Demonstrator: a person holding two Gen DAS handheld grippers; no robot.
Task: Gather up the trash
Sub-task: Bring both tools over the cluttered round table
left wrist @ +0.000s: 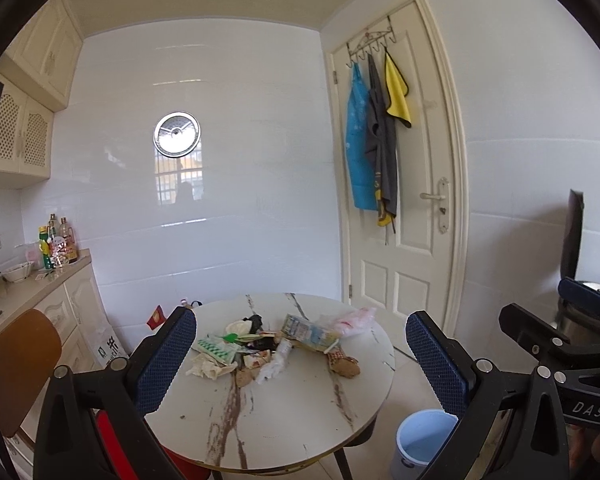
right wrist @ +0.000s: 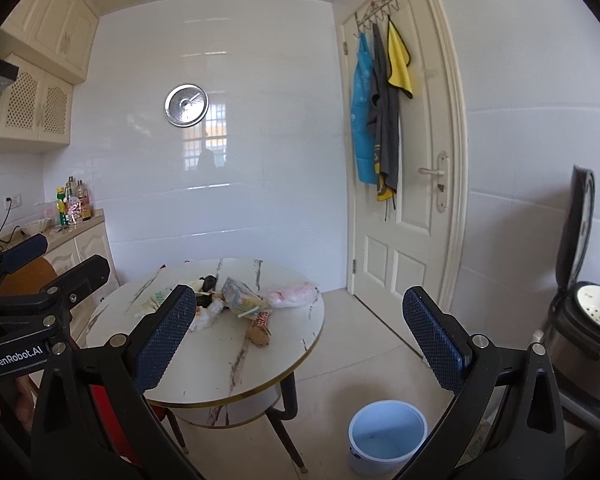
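A pile of trash [left wrist: 276,346] lies on the round marble table [left wrist: 300,412]: crumpled paper, wrappers, a drink carton [left wrist: 304,328], a clear bag [left wrist: 350,320]. The pile also shows in the right wrist view [right wrist: 236,306]. A light blue bin [left wrist: 422,442] stands on the floor right of the table, also in the right wrist view [right wrist: 386,436]. My left gripper [left wrist: 300,360] is open and empty, held back from the table. My right gripper [right wrist: 300,338] is open and empty, further right, above the table edge and floor.
A brown chair [left wrist: 20,364] stands left of the table. A kitchen counter [left wrist: 32,288] with bottles runs along the left wall. A white door [right wrist: 404,168] with hanging cloths is at the back right. A rice cooker [right wrist: 584,320] with raised lid stands far right.
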